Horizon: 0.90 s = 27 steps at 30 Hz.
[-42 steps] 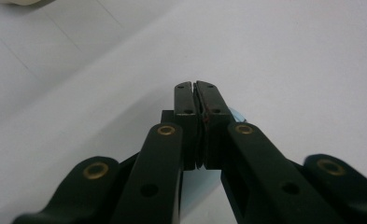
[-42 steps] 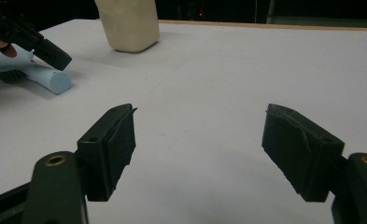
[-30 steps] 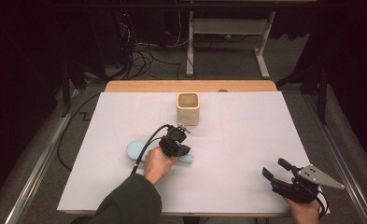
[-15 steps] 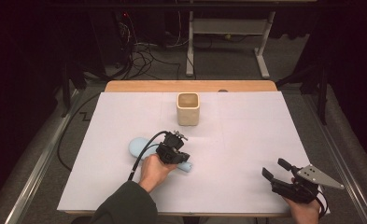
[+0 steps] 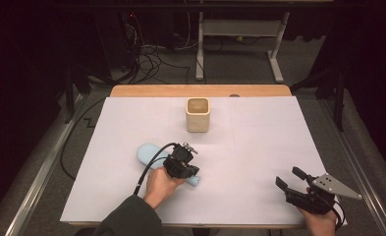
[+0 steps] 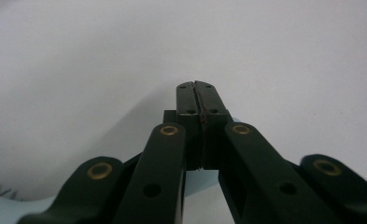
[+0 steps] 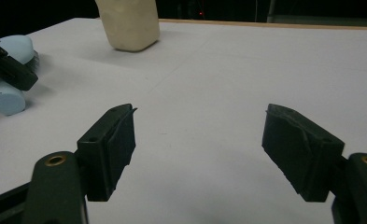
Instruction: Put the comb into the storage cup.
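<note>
A light blue brush (image 5: 146,153) lies on the white table (image 5: 259,147), left of centre, its handle pointing right and toward the person. My left gripper (image 5: 189,148) hovers over that handle with its jaws pressed together. In the left gripper view the shut left gripper (image 6: 197,86) has nothing between its tips, and the blue brush (image 6: 3,210) shows underneath. My right gripper (image 5: 289,177) rests open at the near right corner. In its own view the right gripper (image 7: 200,116) holds nothing, with the brush (image 7: 7,100) at far left.
A beige square cup (image 5: 198,115) stands upright toward the back middle of the table, also seen as the cup (image 7: 127,23) in the right gripper view. The table's wooden edge (image 5: 200,91) runs along the back. Cables and a desk frame lie on the floor beyond.
My left gripper has drawn back a little toward the person, staying over the brush handle. The right gripper has stayed put.
</note>
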Each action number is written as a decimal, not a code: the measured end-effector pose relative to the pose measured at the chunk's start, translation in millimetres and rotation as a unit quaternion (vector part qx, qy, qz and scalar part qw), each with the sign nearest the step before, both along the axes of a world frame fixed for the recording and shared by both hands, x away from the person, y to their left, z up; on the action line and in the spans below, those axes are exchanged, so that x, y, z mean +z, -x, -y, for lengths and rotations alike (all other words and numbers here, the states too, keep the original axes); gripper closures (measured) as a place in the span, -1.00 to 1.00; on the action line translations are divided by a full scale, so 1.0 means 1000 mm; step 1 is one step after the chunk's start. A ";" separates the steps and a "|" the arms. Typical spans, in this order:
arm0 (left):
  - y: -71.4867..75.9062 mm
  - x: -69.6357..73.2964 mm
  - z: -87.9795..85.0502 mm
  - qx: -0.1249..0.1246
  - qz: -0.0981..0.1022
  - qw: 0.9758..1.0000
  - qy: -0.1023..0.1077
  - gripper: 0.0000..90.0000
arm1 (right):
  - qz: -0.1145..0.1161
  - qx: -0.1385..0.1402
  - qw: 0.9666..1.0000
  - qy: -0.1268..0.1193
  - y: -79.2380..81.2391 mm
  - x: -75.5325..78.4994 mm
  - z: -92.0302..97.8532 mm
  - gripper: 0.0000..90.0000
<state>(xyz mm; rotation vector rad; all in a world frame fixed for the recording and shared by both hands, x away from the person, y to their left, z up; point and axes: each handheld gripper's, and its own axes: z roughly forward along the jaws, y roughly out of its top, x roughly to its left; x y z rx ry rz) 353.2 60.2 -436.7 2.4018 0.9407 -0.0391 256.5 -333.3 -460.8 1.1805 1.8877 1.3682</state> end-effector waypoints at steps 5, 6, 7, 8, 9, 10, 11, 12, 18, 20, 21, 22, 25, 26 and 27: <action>0.009 0.000 -0.003 -0.006 0.006 1.000 -0.006 0.98 | -0.001 -0.001 1.000 0.001 0.000 0.000 0.000 -0.41; 0.010 0.000 -0.003 -0.006 0.007 1.000 -0.006 0.98 | -0.001 -0.001 1.000 0.001 0.000 0.000 0.000 -0.41; 0.011 0.000 -0.004 -0.007 0.008 1.000 -0.006 0.98 | 0.000 0.000 1.000 0.000 0.000 0.000 0.000 -0.41; 0.013 0.000 -0.005 -0.008 0.007 1.000 -0.007 0.98 | 0.000 0.000 1.000 0.000 0.000 0.000 0.000 -0.41; 0.014 0.000 -0.006 -0.007 0.008 1.000 -0.007 0.98 | -0.001 0.000 1.000 0.001 0.000 0.000 0.000 -0.41; 0.015 0.000 -0.006 -0.009 0.008 1.000 -0.009 0.98 | -0.001 0.000 1.000 0.001 0.000 0.000 0.000 -0.41; 0.017 0.000 -0.007 -0.008 0.009 1.000 -0.010 0.98 | -0.001 -0.001 1.000 0.001 0.000 0.000 0.000 -0.41; 0.018 -0.001 -0.008 -0.008 0.010 1.000 -0.012 0.98 | -0.001 -0.001 1.000 0.001 0.000 0.000 0.000 -0.41; 0.021 -0.002 -0.013 -0.002 0.012 1.000 -0.016 0.98 | 0.000 -0.001 1.000 0.001 0.000 0.000 0.000 -0.41; 0.023 -0.002 -0.015 -0.004 0.013 1.000 -0.018 0.98 | -0.001 -0.001 1.000 0.001 0.000 0.000 0.000 -0.41; 0.025 -0.002 -0.015 -0.004 0.012 1.000 -0.019 0.98 | 0.000 -0.002 1.000 0.000 0.000 0.000 0.000 -0.41; 0.026 -0.002 -0.016 -0.004 0.013 1.000 -0.019 0.98 | 0.000 -0.001 1.000 0.000 -0.001 0.000 0.000 -0.41; 0.029 -0.002 -0.019 -0.005 0.014 1.000 -0.019 0.98 | -0.001 -0.001 1.000 0.001 0.000 0.000 0.000 -0.41; 0.030 -0.002 -0.020 -0.004 0.014 1.000 -0.019 0.98 | -0.001 -0.001 1.000 0.001 0.000 0.000 0.000 -0.41; 0.031 -0.002 -0.020 -0.004 0.014 1.000 -0.018 0.98 | -0.001 -0.001 1.000 0.001 0.000 0.000 0.000 -0.41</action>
